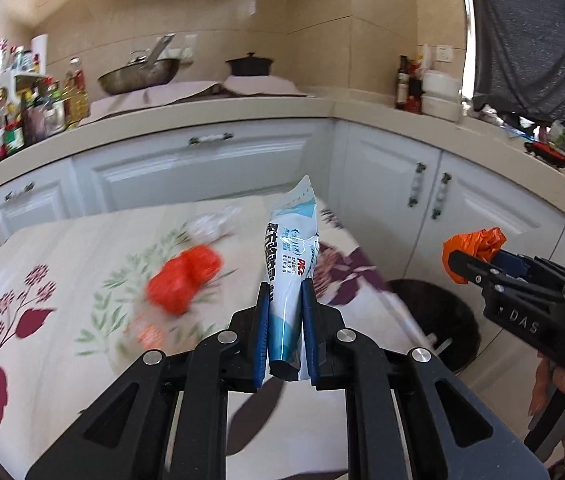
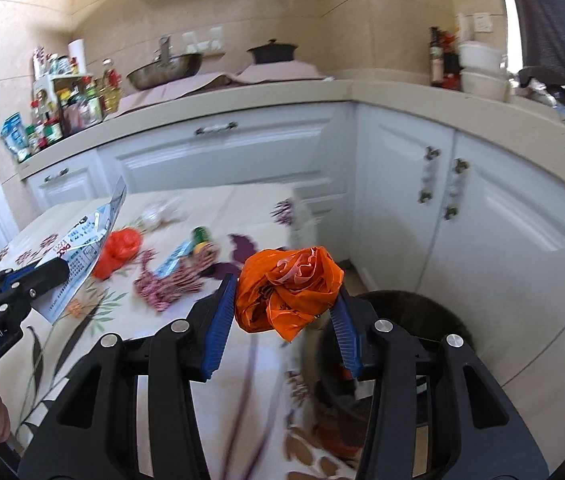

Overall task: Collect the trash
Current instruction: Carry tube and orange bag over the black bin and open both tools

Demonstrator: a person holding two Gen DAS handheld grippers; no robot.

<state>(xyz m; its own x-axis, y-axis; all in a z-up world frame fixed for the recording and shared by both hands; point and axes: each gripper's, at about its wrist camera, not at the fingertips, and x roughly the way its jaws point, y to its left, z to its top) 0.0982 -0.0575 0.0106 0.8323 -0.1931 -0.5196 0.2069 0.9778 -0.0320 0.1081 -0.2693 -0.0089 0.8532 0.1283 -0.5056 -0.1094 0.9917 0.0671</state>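
Observation:
My left gripper (image 1: 286,292) is shut on a white and blue wrapper (image 1: 292,256), held upright above the floral table (image 1: 62,280). The same wrapper (image 2: 78,252) and left gripper (image 2: 52,274) show at the left of the right wrist view. My right gripper (image 2: 286,300) is shut on a crumpled orange plastic bag (image 2: 288,292), above the table's right edge. That bag (image 1: 476,248) and the right gripper (image 1: 466,268) appear at the right of the left wrist view. A dark round trash bin (image 1: 438,320) stands on the floor right of the table; in the right wrist view the bin (image 2: 422,320) lies just beyond the bag.
On the table (image 2: 62,340) lie a red plastic bag (image 2: 118,250), a crumpled white wrapper (image 2: 158,210), a small green bottle (image 2: 202,236) and a pink patterned piece (image 2: 170,284). White cabinets (image 2: 482,216) and a counter with bottles, a wok and a pot stand behind.

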